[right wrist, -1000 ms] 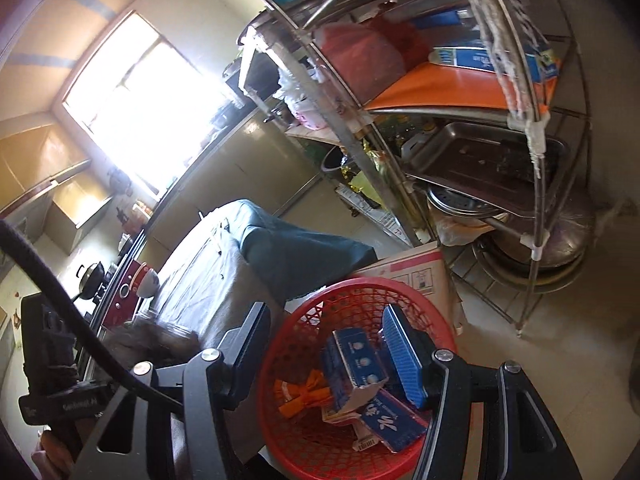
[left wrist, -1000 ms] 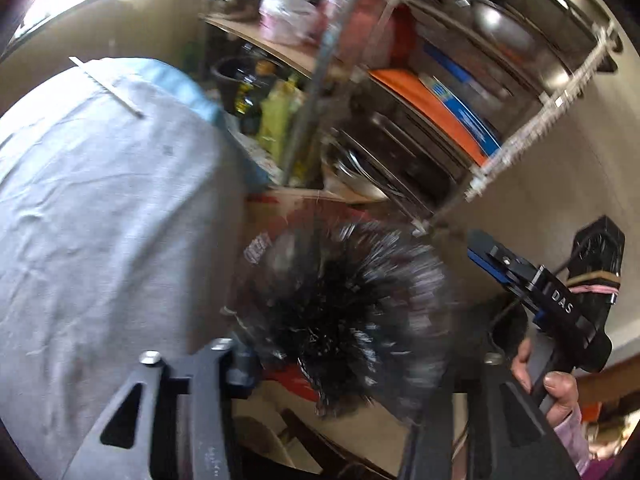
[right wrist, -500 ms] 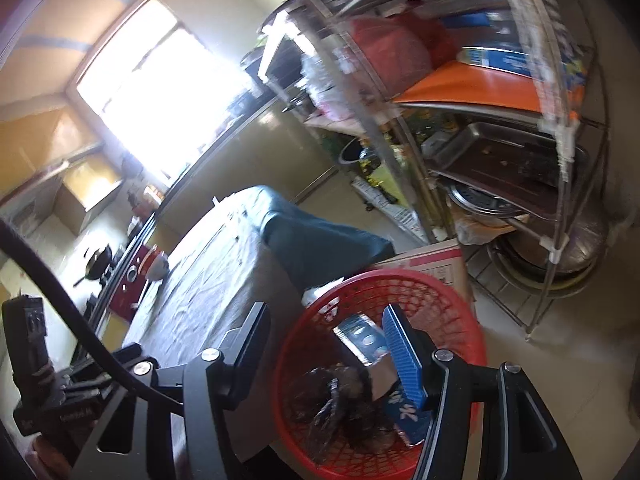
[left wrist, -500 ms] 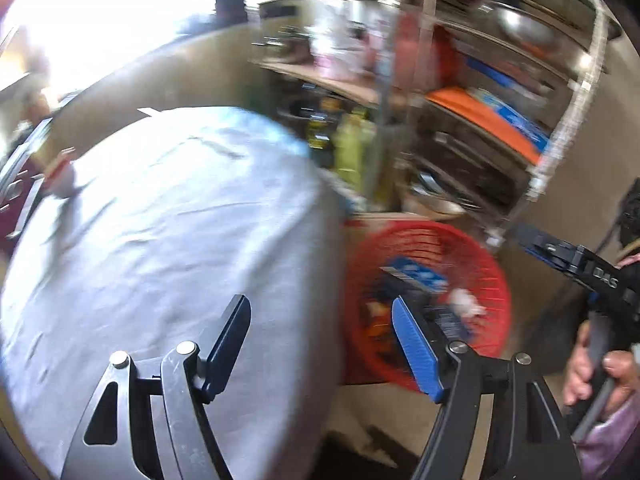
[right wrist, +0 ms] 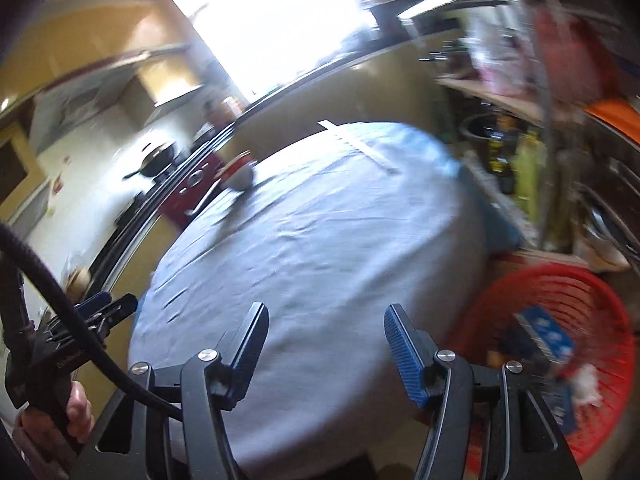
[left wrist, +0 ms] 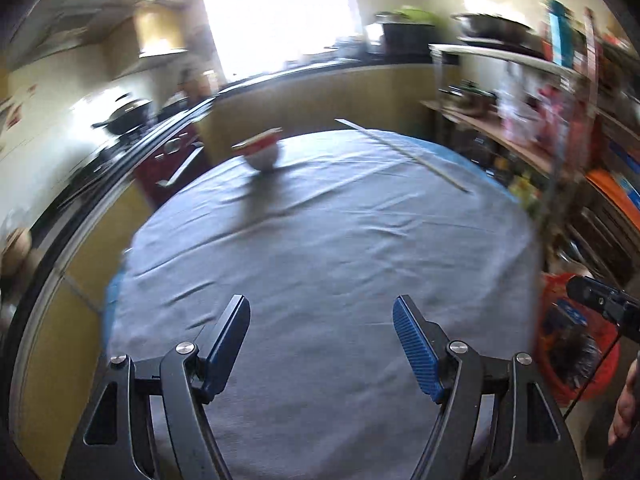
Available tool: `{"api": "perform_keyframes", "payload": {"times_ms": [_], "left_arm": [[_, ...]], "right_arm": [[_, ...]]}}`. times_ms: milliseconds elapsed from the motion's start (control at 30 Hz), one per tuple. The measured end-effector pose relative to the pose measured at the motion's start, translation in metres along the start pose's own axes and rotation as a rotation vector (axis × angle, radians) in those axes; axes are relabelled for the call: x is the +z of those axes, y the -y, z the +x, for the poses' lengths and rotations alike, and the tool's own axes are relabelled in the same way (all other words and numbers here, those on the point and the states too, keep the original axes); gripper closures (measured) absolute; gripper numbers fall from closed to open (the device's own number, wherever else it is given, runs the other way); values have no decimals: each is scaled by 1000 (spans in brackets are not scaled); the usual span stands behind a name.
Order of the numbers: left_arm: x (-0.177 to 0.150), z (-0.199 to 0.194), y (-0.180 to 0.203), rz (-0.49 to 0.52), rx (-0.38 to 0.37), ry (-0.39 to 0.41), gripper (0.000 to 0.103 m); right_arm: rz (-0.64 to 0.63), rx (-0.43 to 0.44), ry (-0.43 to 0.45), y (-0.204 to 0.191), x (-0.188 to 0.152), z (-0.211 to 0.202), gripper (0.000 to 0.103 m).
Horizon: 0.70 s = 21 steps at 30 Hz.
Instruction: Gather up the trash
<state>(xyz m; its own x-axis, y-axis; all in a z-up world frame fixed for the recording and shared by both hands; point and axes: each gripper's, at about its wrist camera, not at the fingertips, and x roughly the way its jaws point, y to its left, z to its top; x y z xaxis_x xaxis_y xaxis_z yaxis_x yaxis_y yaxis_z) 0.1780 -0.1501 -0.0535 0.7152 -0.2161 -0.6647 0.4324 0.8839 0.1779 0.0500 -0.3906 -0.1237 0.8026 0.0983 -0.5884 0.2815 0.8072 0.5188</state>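
Chopsticks (left wrist: pixel 404 155) at upper right of the tablecloth (left wrist: pixel 328 264) look light, stiff, slippery: pinch mid-length. Left gripper (left wrist: pixel 321 340) and right gripper (right wrist: pixel 325 344) gape, empty.

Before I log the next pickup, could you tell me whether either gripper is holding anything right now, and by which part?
Nothing is held. The left gripper and the right gripper both stand open over the grey tablecloth, with only cloth showing between their fingers.
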Motion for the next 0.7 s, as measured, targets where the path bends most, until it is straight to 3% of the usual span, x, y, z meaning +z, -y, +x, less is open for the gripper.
{"api": "perform_keyframes", "payload": {"times_ms": [133,400,700], "left_arm": [[-9,1,-41,-64,34,-3,28],[-25,-10,-87,-134,122,41,28],[-39,-19,-115,-193,174,41,28]], "right_arm": [[-86,39,-32,-53,2,26,39],[-207,112,-44,-134,-2,46,39],[-274,128,-71,-168,-18,51,37]]}}
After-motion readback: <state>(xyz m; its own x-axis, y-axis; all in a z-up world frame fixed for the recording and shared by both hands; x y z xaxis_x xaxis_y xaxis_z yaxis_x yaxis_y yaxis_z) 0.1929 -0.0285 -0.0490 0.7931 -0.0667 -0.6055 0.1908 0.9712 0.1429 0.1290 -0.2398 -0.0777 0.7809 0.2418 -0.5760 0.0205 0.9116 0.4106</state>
